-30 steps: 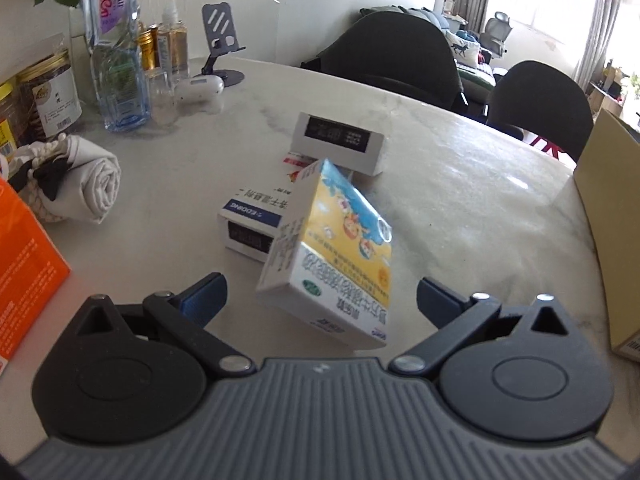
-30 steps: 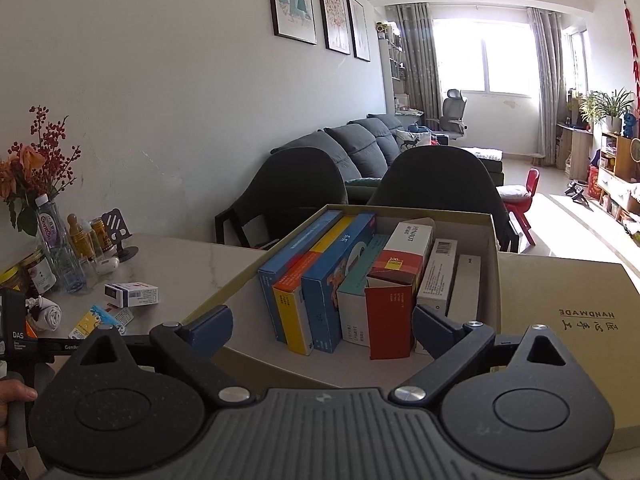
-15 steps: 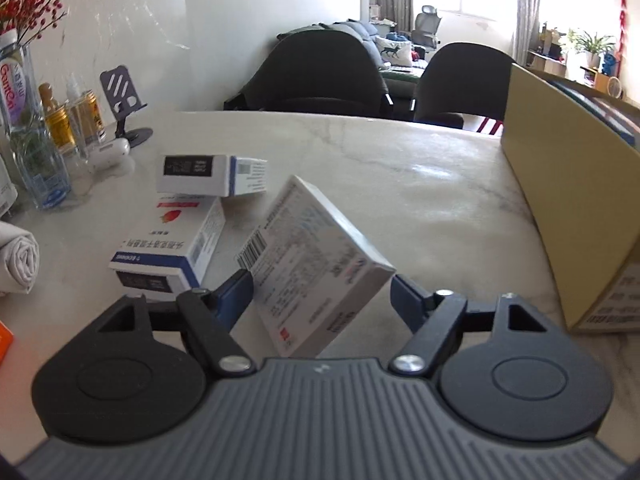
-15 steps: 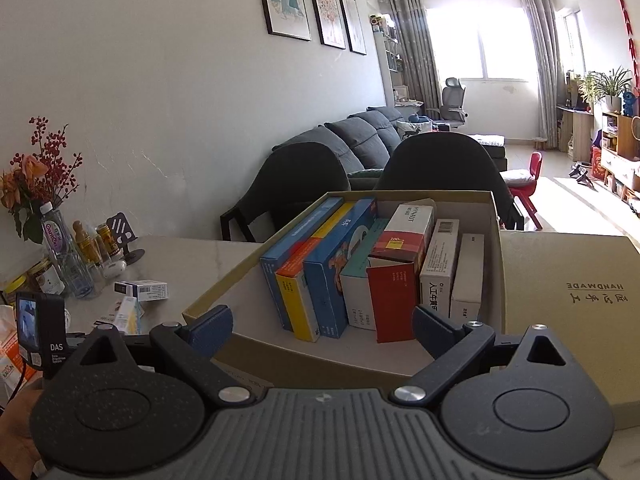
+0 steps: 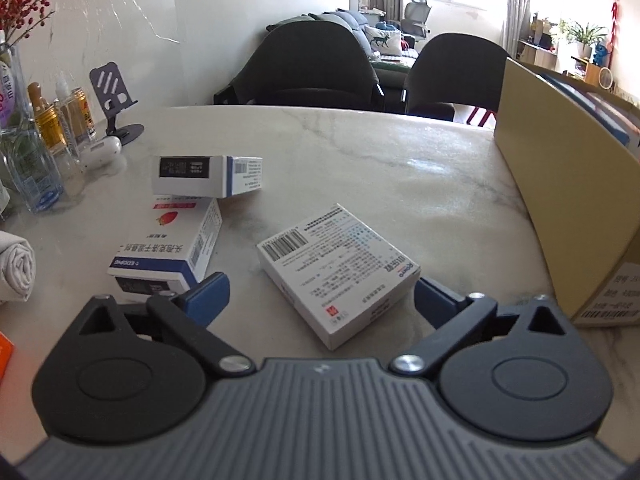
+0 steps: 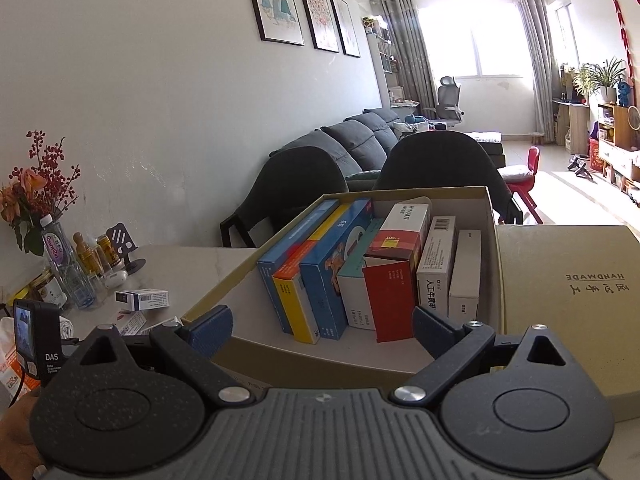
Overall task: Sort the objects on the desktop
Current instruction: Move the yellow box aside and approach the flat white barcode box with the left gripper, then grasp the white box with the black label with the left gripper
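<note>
Glossy marble table point(image 5: 400, 168); matt cardboard box point(image 5: 560, 184); paperboard cartons point(image 5: 336, 268).

At my left view's left edge the rolled cloth point(image 5: 14, 272) and orange box point(image 5: 5, 354) are cut off; the cardboard box point(image 5: 560, 184) runs off right.

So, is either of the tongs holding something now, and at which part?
Nothing is held. The left tongs are opening around the white medicine box, which lies flat on the table. The right tongs are open and empty.

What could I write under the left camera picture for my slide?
The left tool is opening over a white box lying barcode-up on the marble table, with two more boxes alongside.
</note>
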Motion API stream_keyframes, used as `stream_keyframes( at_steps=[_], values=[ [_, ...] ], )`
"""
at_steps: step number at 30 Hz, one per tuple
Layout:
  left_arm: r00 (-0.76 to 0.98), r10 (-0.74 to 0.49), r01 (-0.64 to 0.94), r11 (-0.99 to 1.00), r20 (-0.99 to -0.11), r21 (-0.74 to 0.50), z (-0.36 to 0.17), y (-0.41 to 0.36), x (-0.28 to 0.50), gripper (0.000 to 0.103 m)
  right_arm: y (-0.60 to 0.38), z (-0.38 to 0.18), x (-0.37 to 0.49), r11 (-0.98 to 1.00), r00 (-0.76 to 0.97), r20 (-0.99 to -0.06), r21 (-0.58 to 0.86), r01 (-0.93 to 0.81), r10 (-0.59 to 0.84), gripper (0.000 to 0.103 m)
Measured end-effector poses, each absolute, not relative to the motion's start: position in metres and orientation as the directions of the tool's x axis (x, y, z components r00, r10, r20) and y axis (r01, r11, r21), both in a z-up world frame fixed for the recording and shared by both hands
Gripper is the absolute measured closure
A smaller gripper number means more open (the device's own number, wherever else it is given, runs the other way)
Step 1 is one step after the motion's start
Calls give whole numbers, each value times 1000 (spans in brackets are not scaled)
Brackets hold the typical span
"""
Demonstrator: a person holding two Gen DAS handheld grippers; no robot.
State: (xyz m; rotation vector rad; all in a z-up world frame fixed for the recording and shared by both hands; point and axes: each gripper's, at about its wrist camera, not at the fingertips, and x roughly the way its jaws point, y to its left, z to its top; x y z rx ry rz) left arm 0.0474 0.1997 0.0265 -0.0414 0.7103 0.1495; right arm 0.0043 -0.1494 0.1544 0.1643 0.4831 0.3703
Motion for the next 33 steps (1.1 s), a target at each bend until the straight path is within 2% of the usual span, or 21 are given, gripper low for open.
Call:
stream_keyframes(
  at_steps=[4,10,12,16,21,27,33],
  values=[
    [719,14,-100,991,-694,-84,15,201,69,0,-146,156,3,919,825,-410,239,-315,389,6],
    [735,-97,48,995,-671,-92,15,164,55,0,-146,153,3,918,827,-405,241,-314,389,5],
    [746,-63,36,998,-663,-55,18,161,48,0,-146,152,3,918,828,-404,242,-314,389,5],
    [768,112,-93,994,-631,63,28,179,43,0,-146,150,3,918,830,-400,243,-313,389,5],
    [761,292,-279,953,-579,114,43,226,48,0,-146,148,2,918,832,-396,245,-312,389,5],
    [735,357,-321,932,-576,167,44,253,81,0,-146,145,2,917,834,-391,247,-312,389,5],
    [712,342,-326,935,-613,143,37,265,98,3,-146,143,2,917,837,-385,250,-311,389,5]
  ],
)
